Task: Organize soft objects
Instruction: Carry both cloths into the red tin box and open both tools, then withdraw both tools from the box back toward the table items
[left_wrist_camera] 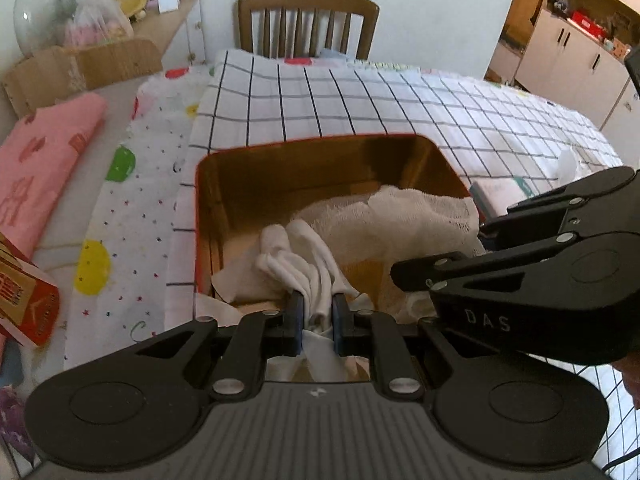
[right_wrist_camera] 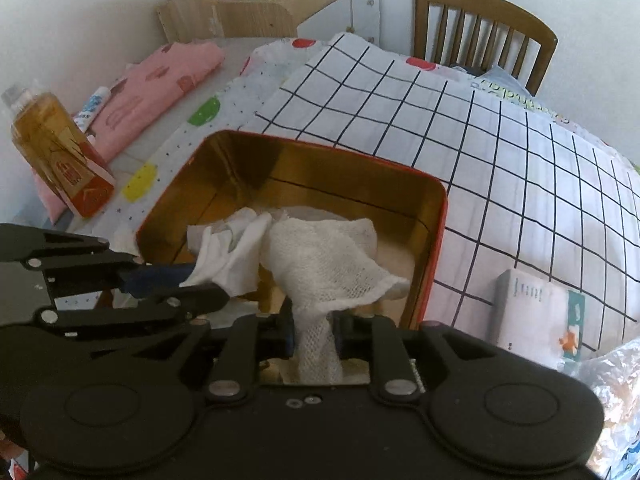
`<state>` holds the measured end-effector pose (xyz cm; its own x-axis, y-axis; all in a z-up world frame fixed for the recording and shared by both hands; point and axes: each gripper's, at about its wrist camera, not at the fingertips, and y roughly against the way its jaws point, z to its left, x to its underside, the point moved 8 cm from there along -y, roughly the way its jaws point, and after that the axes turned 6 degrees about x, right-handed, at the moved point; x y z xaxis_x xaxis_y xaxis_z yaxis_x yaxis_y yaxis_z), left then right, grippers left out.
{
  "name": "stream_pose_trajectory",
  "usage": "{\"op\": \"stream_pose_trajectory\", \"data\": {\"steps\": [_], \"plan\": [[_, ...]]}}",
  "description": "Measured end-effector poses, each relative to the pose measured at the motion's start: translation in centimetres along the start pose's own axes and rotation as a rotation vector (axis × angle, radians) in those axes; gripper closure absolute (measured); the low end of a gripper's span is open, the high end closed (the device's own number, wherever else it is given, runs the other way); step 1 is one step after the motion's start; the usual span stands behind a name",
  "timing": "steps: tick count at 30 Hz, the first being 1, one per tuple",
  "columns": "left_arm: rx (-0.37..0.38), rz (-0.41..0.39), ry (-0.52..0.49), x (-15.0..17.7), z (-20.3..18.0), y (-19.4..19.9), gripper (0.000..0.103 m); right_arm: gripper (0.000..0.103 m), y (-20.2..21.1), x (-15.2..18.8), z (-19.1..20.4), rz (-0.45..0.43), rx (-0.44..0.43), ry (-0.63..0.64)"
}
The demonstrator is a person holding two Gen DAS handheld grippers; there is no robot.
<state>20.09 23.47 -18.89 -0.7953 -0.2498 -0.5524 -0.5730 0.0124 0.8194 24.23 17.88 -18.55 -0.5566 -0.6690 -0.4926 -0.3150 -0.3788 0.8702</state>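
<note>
A red tin box with a gold inside (left_wrist_camera: 224, 208) (right_wrist_camera: 436, 216) stands open on the checked cloth. My left gripper (left_wrist_camera: 316, 316) is shut on a bunched white cloth (left_wrist_camera: 304, 264) (right_wrist_camera: 232, 256) and holds it over the box's near edge. My right gripper (right_wrist_camera: 314, 332) is shut on a white gauze cloth (right_wrist_camera: 332, 256) (left_wrist_camera: 400, 216) that drapes into the box. The right gripper also shows in the left wrist view (left_wrist_camera: 404, 274), right of the white cloth. The left gripper shows at the left of the right wrist view (right_wrist_camera: 188, 280).
A checked cloth (left_wrist_camera: 360, 96) and a dotted cloth (left_wrist_camera: 132, 200) cover the table. A folded pink towel (left_wrist_camera: 36, 172) lies at the left with an orange bottle (right_wrist_camera: 60, 152). A tissue pack (right_wrist_camera: 536, 312) sits at the right. A wooden chair (left_wrist_camera: 308, 20) stands behind.
</note>
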Motion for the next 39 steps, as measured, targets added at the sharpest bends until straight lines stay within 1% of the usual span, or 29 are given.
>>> {"op": "stream_pose_trajectory", "data": {"steps": [8, 13, 16, 17, 20, 21, 24, 27, 31, 35, 39], "plan": [[-0.004, 0.020, 0.002, 0.4, 0.1, -0.7, 0.089, 0.080, -0.5, 0.3, -0.1, 0.003, 0.009, 0.020], [-0.002, 0.024, 0.001, 0.3, 0.0, -0.8, 0.089, 0.074, -0.2, 0.3, -0.3, -0.008, 0.020, 0.023], [-0.004, 0.023, 0.006, 0.3, 0.0, -0.8, 0.089, 0.067, 0.3, 0.4, -0.5, -0.019, 0.019, 0.017], [-0.002, 0.022, 0.010, 0.3, 0.1, -0.7, 0.089, 0.064, 0.5, 0.4, -0.6, -0.025, 0.017, 0.013], [0.000, 0.019, 0.026, 0.2, 0.3, -0.4, 0.089, 0.058, 1.1, 0.4, -0.9, -0.035, -0.015, -0.008], [-0.002, 0.017, 0.029, 0.2, 0.3, -0.3, 0.089, 0.053, 1.4, 0.4, -0.9, -0.041, -0.014, -0.012], [0.000, 0.009, 0.042, 0.2, 0.4, 0.1, 0.089, 0.045, 2.2, 0.4, -1.1, -0.064, -0.026, -0.022], [-0.001, -0.006, 0.041, 0.0, 0.3, 0.7, 0.088, 0.043, 3.0, 0.5, -1.3, -0.079, -0.042, -0.029], [-0.010, -0.028, 0.040, -0.2, 0.1, 1.6, 0.081, 0.041, 4.2, 0.6, -1.4, -0.102, -0.062, -0.047], [-0.014, -0.044, 0.038, -0.3, -0.3, 2.7, 0.080, 0.040, 5.7, 0.9, -1.6, -0.131, -0.077, -0.057], [-0.009, -0.073, 0.039, -0.4, -0.8, 4.2, 0.080, 0.035, 7.7, 1.2, -1.9, -0.173, -0.091, -0.065]]}}
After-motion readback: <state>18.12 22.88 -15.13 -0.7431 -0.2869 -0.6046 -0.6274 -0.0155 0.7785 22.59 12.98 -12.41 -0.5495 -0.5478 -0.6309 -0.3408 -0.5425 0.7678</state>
